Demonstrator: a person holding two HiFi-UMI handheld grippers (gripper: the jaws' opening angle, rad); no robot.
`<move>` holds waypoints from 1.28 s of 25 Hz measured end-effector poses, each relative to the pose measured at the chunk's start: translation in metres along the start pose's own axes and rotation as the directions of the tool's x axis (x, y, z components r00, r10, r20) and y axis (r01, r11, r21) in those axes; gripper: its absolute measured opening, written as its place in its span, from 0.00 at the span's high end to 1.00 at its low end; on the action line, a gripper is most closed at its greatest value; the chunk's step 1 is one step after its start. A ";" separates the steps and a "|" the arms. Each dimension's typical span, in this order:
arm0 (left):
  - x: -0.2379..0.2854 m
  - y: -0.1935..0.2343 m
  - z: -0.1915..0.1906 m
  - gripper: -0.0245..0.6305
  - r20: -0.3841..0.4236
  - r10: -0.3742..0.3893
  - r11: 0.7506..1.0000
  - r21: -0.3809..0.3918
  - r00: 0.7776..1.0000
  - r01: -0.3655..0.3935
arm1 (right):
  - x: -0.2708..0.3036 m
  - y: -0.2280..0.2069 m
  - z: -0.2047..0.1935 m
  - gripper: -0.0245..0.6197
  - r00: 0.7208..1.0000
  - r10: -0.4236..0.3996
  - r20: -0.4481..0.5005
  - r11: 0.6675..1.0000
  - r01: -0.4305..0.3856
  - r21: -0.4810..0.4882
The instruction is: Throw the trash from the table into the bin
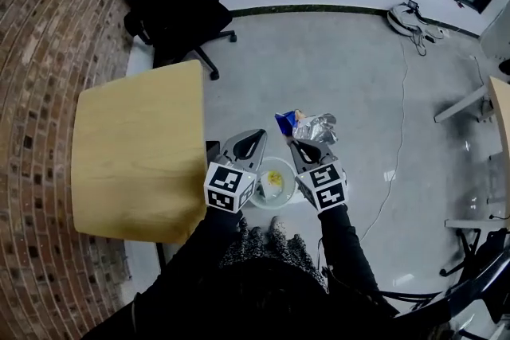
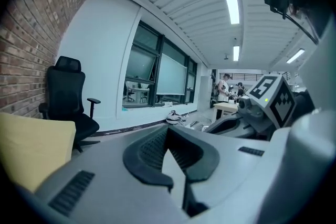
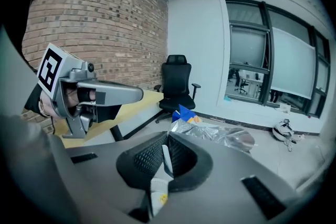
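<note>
- The foil snack wrapper (image 1: 312, 126) (image 3: 220, 134) (crumpled silver with a blue corner) juts out from the tips of the right hand-held gripper (image 1: 292, 142) (image 3: 168, 139), in the air above the floor (image 1: 343, 68).
- That hand-held gripper's jaws are clamped together on the wrapper's near edge; a thin pale strip shows between its pads.
- The white bin (image 1: 275, 160) stands on the floor just below and slightly behind the right hand-held gripper's tips, between the two hand-held grippers, with a yellow scrap (image 1: 273, 184) inside it.
- The left hand-held gripper (image 1: 260, 133) (image 2: 168, 131) hangs just beside the right one, its jaws closed tip to tip with nothing between them.
- The wooden tabletop (image 1: 135, 155) (image 2: 31, 144) (image 3: 144, 98) lies to the outer side of the left hand-held gripper, bare on the part in view.
- A black office chair (image 1: 171, 8) (image 2: 65, 97) (image 3: 176, 84) stands well beyond both hand-held grippers, past the tabletop's far edge, near the brick wall (image 1: 48, 52).
</note>
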State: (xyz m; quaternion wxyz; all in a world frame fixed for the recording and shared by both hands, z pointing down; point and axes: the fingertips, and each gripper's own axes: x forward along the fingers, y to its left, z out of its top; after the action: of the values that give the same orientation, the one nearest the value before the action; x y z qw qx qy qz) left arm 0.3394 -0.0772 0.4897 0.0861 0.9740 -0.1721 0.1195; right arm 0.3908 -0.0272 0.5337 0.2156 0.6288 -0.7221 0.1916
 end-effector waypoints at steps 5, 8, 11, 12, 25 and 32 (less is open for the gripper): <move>-0.003 -0.004 -0.022 0.96 -0.034 0.081 0.997 0.000 0.996 -0.081 | 0.014 -0.006 -0.021 0.94 0.996 0.087 -0.012 0.996 -0.087 0.005; -0.004 0.001 -0.039 0.96 -0.057 0.109 0.994 -0.014 0.992 -0.110 | 0.028 -0.003 -0.033 0.95 0.992 0.121 -0.028 0.993 -0.120 0.009; -0.001 0.005 -0.064 0.95 -0.081 0.115 0.993 -0.020 0.990 -0.117 | 0.045 0.005 -0.049 0.95 0.988 0.143 -0.050 0.990 -0.142 0.019; 0.001 0.004 -0.072 0.95 -0.088 0.113 0.993 -0.025 0.990 -0.115 | 0.049 0.007 -0.056 0.94 0.987 0.148 -0.059 0.989 -0.147 0.026; 0.029 0.008 -0.216 0.95 -0.223 0.082 0.982 -0.146 0.971 -0.116 | 0.121 0.039 -0.170 0.94 0.966 0.184 -0.180 0.976 -0.159 0.146; 0.032 0.021 -0.300 0.95 -0.295 0.092 0.973 -0.176 0.951 -0.149 | 0.154 0.061 -0.253 0.94 0.938 0.233 -0.255 0.963 -0.186 0.194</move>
State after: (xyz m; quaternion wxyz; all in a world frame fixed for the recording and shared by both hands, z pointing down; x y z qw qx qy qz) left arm 0.3002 -0.0436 0.7873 0.1978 0.9211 -0.2282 0.2459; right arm 0.3298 -0.0071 0.8291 0.2390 0.5310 -0.7295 0.3587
